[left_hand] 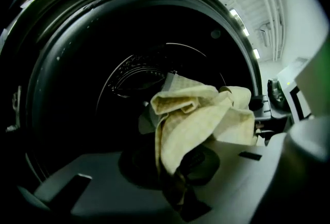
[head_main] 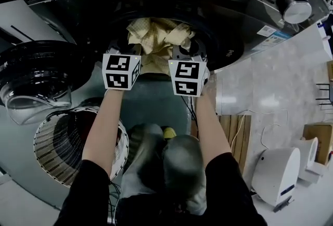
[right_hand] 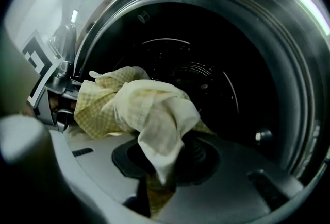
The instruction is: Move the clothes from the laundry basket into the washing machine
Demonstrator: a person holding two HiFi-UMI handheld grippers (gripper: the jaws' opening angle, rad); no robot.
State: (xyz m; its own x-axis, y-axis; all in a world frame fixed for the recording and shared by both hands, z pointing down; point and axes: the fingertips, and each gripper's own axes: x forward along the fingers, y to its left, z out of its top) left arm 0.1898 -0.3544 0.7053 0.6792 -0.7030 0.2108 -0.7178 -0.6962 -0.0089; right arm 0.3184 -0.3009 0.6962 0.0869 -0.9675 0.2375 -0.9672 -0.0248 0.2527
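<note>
A pale yellow checked cloth (head_main: pixel 156 37) hangs bunched between my two grippers at the mouth of the dark washing machine drum (head_main: pixel 171 12). My left gripper (head_main: pixel 124 52) and right gripper (head_main: pixel 187 54) stand side by side just under the opening, each shut on a part of the cloth. In the left gripper view the cloth (left_hand: pixel 198 122) rises out of the left gripper (left_hand: pixel 178 189) in front of the drum (left_hand: pixel 139 71). From the right gripper (right_hand: pixel 154 184) the cloth (right_hand: pixel 147 112) drapes the same way, with the drum (right_hand: pixel 206 73) behind it. The fingertips are hidden under fabric.
The machine's round glass door (head_main: pixel 34 82) stands swung open at the left. A white slatted laundry basket (head_main: pixel 52 149) sits on the floor at lower left, beside the person's knees. A white appliance (head_main: pixel 276 175) and a cardboard box (head_main: pixel 318 142) stand at the right.
</note>
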